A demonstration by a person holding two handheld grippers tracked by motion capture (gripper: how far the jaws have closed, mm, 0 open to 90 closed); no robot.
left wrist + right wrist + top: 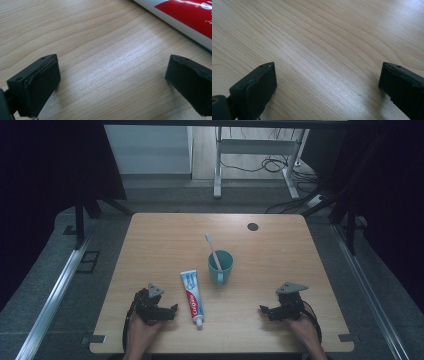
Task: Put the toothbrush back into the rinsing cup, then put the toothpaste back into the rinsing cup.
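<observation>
A teal mug [220, 266] stands at the middle of the wooden table [165, 240], with a pink toothbrush [213, 250] leaning in it, bristles up. A white, red and blue toothpaste tube [192, 297] lies flat just left of the mug, cap toward the front edge. My left gripper [173, 309] rests near the front edge, left of the tube, open, with bare wood between its jaws. In the left gripper view the tube [185, 17] crosses the upper right corner past the gripper [112, 82]. My right gripper [262, 309] rests at the front right, open over bare wood [324, 85].
A dark round cable hole [253, 226] sits near the table's far right edge. Beyond the table stand a white desk frame [260, 150] and loose cables [280, 167] on the floor. Metal rails [55, 290] run along both sides.
</observation>
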